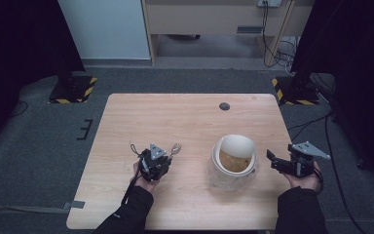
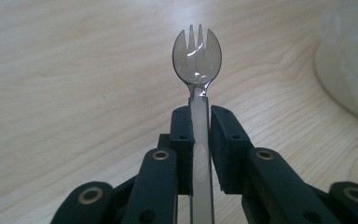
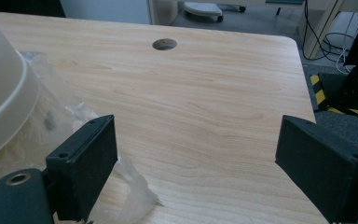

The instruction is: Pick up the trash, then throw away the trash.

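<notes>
the left claw [image 2: 199, 122] is clamped narrow on the handle of a clear plastic spork [image 2: 197, 56], whose tined bowl stands out ahead of the jaw tips over bare tabletop [image 2: 65, 70]. off to that claw's right sits a pale container [image 1: 233, 161] wrapped in loose clear plastic film [image 3: 130, 196], with something brown inside. the right claw [image 1: 276, 163] is spread wide and holds nothing; its left jaw hangs just beside the container, over a fold of the film. likely risks: the spork is thin and slick, gripped far down the handle, so it could twist or slip if pushed into the food. the film could snag on the right claw's jaw and drag the container.
</notes>
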Motion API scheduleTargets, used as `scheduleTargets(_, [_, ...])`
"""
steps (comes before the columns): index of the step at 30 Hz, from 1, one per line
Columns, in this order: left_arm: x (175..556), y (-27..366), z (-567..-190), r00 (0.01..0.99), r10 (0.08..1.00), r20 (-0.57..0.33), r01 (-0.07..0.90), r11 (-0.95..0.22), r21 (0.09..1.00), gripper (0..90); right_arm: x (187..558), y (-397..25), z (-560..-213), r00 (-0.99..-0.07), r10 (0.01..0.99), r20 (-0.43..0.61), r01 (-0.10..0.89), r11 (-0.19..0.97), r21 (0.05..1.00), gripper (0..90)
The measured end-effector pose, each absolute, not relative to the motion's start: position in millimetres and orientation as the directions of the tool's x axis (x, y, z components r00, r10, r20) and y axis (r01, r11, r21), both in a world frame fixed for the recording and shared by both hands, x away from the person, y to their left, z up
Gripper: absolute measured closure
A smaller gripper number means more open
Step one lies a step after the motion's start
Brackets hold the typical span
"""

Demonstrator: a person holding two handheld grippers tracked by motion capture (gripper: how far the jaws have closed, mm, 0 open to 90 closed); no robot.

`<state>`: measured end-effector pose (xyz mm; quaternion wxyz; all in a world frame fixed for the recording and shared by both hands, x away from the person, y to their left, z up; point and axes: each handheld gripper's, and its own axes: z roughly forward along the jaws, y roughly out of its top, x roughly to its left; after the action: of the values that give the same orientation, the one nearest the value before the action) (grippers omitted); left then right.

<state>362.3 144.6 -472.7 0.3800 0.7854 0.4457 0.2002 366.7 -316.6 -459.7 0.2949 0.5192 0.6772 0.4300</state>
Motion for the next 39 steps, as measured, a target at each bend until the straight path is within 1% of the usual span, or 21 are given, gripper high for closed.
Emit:
scheduleTargets(5, [353.2, 152.2, -458.3, 0.531, 0.845, -0.063, 0.52, -0.267, 0.812, 78.8, 365.4, -321.0, -457.1, -0.276, 0.959, 0.062, 0.439, 0.069, 0.896, 13.0])
scheduleTargets(8, [348.4, 153.1, -445.6, 0.543, 0.836, -0.073, 0.485, -0.242, 0.841, 78.8, 364.5, -322.3, -454.0, -0.275, 0.959, 0.069, 0.425, 0.057, 0.903, 13.0])
scheduleTargets(13, [338.7, 154.1, -420.9, 0.566, 0.823, -0.05, 0.395, -0.216, 0.893, 78.8, 362.5, -321.3, -444.4, -0.291, 0.954, 0.073, 0.393, 0.05, 0.918, 13.2])
scheduleTargets(16, [334.2, 155.9, -411.0, 0.573, 0.818, -0.048, 0.359, -0.198, 0.912, 78.8, 359.3, -319.1, -433.3, -0.305, 0.948, 0.095, 0.35, 0.019, 0.937, 13.5])
scheduleTargets(21, [329.6, 160.4, -395.1, 0.575, 0.817, -0.049, 0.305, -0.159, 0.939, 78.8, 356.2, -315.8, -421.8, -0.32, 0.944, 0.081, 0.315, 0.025, 0.949, 13.7])
scheduleTargets(22, [328.2, 160.5, -391.9, 0.575, 0.817, -0.042, 0.29, -0.156, 0.944, 78.9, 354.2, -314.7, -415.0, -0.328, 0.941, 0.086, 0.294, 0.015, 0.956, 14.0])
scheduleTargets(24, [326.4, 160.2, -388.1, 0.58, 0.814, -0.034, 0.27, -0.152, 0.951, 78.9, 353.6, -314.2, -412.8, -0.331, 0.939, 0.089, 0.288, 0.011, 0.958, 14.2])
scheduleTargets(29, [320.1, 156.8, -379.3, 0.588, 0.809, 0.0, 0.214, -0.156, 0.964, 78.9, 350.2, -310.5, -397.5, -0.366, 0.926, 0.091, 0.25, 0.003, 0.968, 15.4])
scheduleTargets(35, [315.3, 152.5, -369.8, 0.604, 0.797, -0.001, 0.172, -0.13, 0.976, 78.9, 345.4, -299.5, -375.3, -0.433, 0.896, 0.101, 0.194, -0.016, 0.981, 16.3])
scheduleTargets(39, [314.1, 148.8, -367.5, 0.613, 0.79, 0.005, 0.159, -0.129, 0.979, 78.8, 344.3, -293.5, -366.0, -0.462, 0.879, 0.116, 0.175, -0.037, 0.984, 16.6])
